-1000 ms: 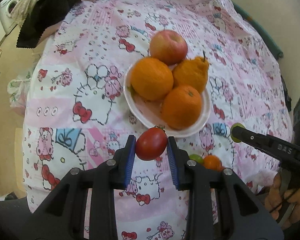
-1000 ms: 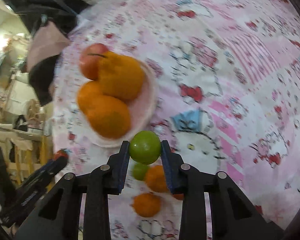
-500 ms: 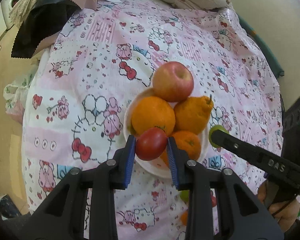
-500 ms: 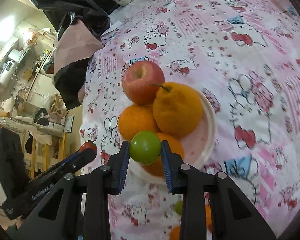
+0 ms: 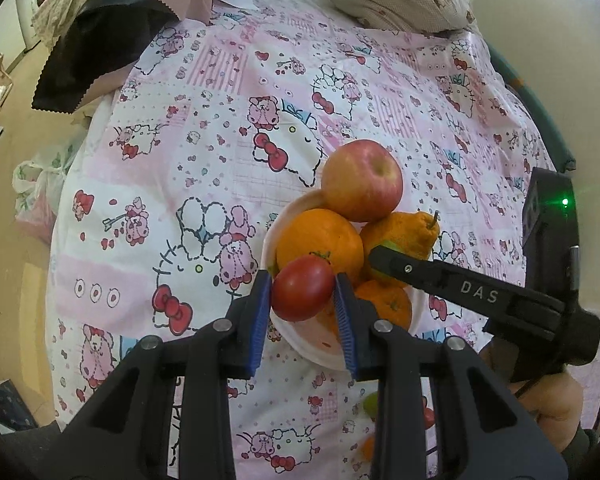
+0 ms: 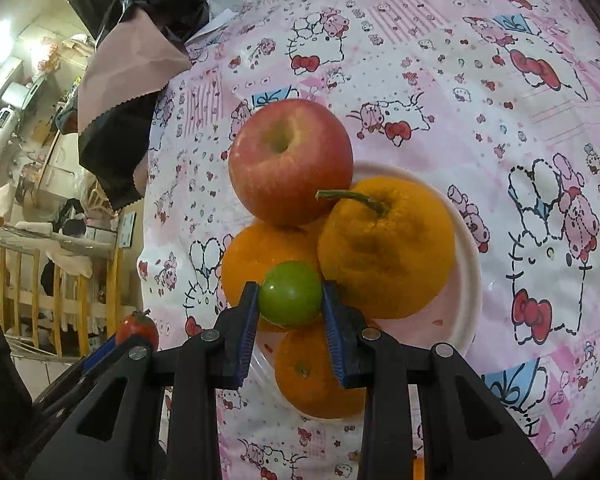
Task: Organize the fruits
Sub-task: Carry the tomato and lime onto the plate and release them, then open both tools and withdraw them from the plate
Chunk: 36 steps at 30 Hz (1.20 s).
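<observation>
A white plate (image 5: 296, 340) (image 6: 466, 240) on the pink cartoon cloth holds a red apple (image 5: 362, 186) (image 6: 290, 162), two round oranges (image 5: 320, 240) (image 6: 316, 372) and a bumpy stemmed orange (image 5: 404, 232) (image 6: 386, 248). My left gripper (image 5: 303, 294) is shut on a red tomato (image 5: 302, 294) (image 6: 138, 328), held over the plate's near left rim. My right gripper (image 6: 290, 296) is shut on a small green fruit (image 6: 290, 295), hanging above the middle of the fruit pile. In the left wrist view the right gripper's black finger (image 5: 440, 280) reaches in over the plate and hides most of the green fruit.
A few small loose fruits (image 5: 370, 404) lie on the cloth near me, partly hidden by the left gripper. A pink and black cloth (image 5: 112, 36) (image 6: 120, 92) hangs over the far left edge. A beige bundle (image 5: 404, 0) lies at the far end. A person's hand (image 5: 548, 400) holds the right gripper.
Both grippers have moved forward over the plate, each still holding its fruit. The right gripper travelled further and now hangs above the pile; the plate has slid closer in both views.
</observation>
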Motion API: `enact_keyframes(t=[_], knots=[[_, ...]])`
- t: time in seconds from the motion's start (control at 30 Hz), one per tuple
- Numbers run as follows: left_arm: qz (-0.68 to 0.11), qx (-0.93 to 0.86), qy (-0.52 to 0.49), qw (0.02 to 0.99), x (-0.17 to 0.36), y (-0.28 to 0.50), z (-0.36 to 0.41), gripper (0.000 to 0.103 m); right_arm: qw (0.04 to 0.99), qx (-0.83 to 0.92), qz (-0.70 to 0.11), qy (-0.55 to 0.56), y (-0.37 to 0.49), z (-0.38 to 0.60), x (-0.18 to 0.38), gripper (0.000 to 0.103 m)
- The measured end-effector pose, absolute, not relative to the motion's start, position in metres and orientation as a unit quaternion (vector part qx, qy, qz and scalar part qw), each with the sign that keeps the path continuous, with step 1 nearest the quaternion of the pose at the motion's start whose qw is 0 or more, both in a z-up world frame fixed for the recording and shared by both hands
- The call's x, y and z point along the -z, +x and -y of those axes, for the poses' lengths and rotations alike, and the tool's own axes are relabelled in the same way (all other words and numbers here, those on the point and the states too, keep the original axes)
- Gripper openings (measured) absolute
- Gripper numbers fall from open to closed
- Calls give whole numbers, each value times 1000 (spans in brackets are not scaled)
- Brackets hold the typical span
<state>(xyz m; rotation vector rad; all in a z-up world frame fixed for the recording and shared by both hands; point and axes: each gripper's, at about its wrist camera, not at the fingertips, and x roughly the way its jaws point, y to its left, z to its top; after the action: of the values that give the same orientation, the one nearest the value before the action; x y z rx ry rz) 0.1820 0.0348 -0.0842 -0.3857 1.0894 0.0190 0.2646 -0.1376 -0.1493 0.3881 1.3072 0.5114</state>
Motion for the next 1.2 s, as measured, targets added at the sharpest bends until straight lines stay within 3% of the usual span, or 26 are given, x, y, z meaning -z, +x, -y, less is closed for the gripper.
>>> enact_keyframes(t=[0.37,0.53,0.6,0.67,1.2], knots=[[-513,-8,-178,840,83,181,-31,27,750,-221,-590,201,253,161,125,45],[-520,12,-182,835,83,188,-23,27,752,-185,-585,242,227,200,102,65],[-526,19,-194,828,86,198,-18,27,760,-174,-574,250,212,218,94,79],[-532,28,-202,822,91,211,-10,27,763,-168,-571,253,200,231,92,83],[-550,22,-205,809,114,269,13,27,724,-169,-574,344,201,273,115,83]])
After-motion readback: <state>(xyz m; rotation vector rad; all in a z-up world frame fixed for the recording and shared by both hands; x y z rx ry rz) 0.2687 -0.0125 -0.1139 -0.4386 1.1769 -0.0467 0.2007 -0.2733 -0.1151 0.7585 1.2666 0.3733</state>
